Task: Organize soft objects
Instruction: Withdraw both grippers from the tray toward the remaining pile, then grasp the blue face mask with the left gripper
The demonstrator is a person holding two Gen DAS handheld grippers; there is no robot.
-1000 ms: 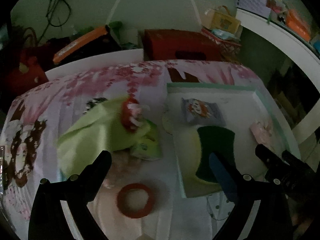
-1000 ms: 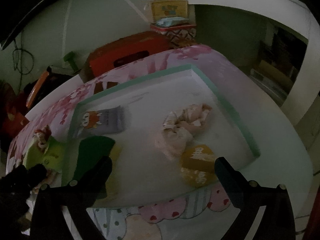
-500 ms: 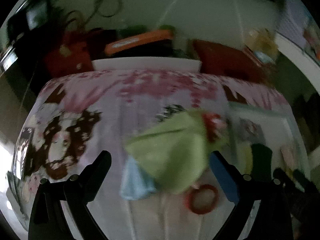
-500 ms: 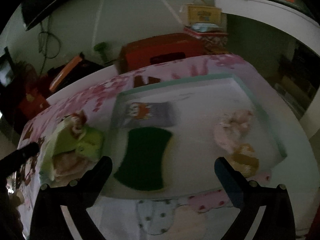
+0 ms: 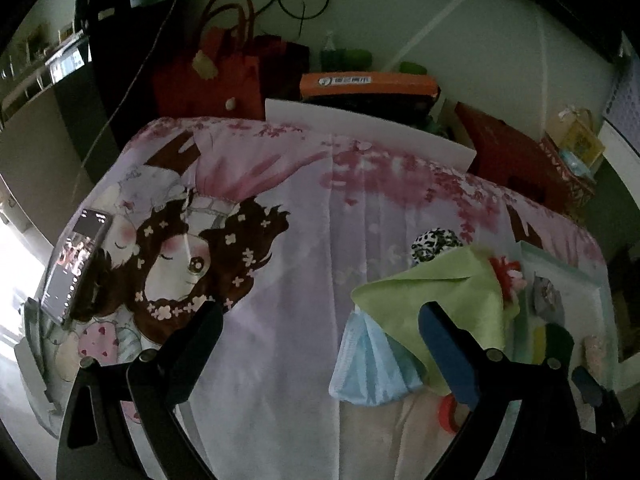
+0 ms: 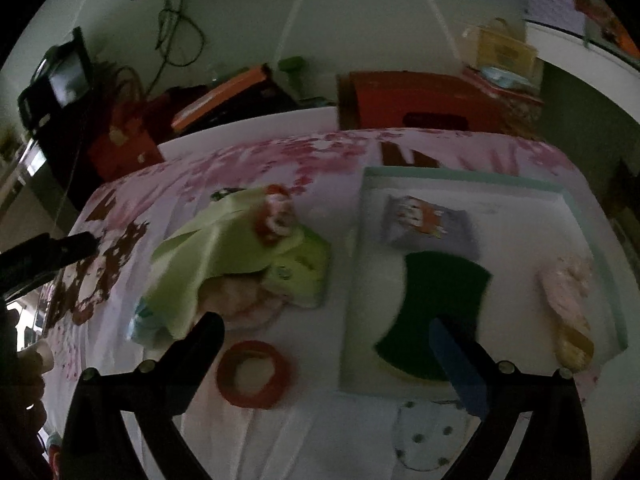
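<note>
The left gripper (image 5: 316,322) hangs above the printed bedsheet (image 5: 304,216) with its 2 fingers spread wide and nothing between them. Just right of it a green cloth (image 5: 440,300) lies heaped over a blue face mask (image 5: 372,364), with a red ring (image 5: 446,414) partly hidden behind the right finger. The right gripper (image 6: 324,340) is likewise spread and empty, above a red ring (image 6: 253,374) on the sheet. To its right, the white tray (image 6: 472,186) holds a dark green sponge (image 6: 436,304), a purple packet (image 6: 428,222) and a pink cloth bundle (image 6: 568,292). A phone (image 5: 76,260) rests at the sheet's left edge.
</note>
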